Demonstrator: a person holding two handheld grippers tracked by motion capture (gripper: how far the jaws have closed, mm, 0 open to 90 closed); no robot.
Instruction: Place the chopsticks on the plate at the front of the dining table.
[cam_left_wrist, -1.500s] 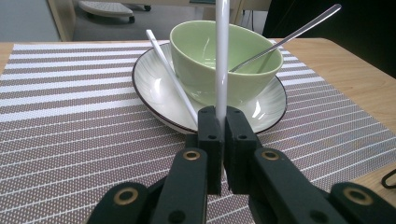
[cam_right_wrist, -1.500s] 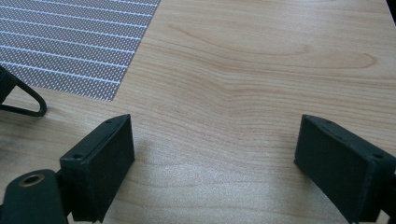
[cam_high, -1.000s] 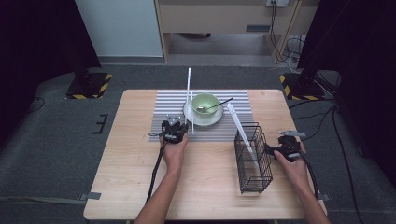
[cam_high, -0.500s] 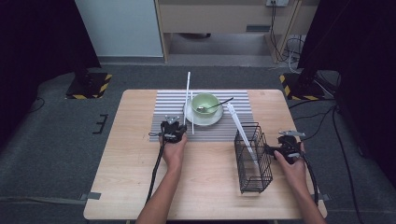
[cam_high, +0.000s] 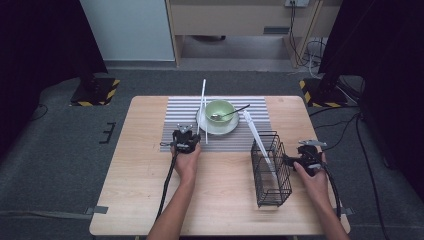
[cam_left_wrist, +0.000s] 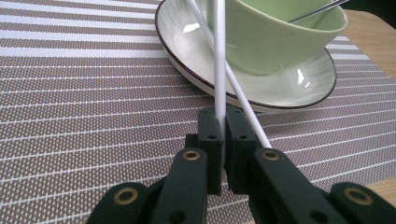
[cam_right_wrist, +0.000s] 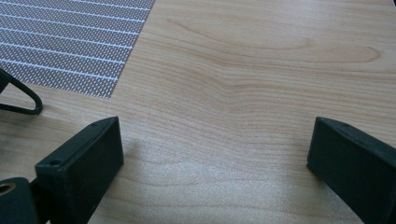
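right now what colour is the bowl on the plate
Pale green bowl, clearest in the left gripper view.

Bowl (cam_high: 220, 111) on plate (cam_high: 218, 126) on mat (cam_high: 175, 120) at table (cam_high: 140, 200) rear, wire basket (cam_high: 271, 170) right-front w/ stick (cam_high: 257, 137) inside

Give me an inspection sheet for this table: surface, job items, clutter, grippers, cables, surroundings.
Surface: wooden table with a striped mat at its far side.
Job's things: one white chopstick clamped, a second chopstick crossing it; a third chopstick leaning in the wire basket.
Clutter: green bowl on a plate, spoon inside.
Grippers: left gripper shut on the chopstick; right gripper open, beside the basket.
Cables: one cable trails from the left gripper.
Surroundings: grey carpet, dark curtains.
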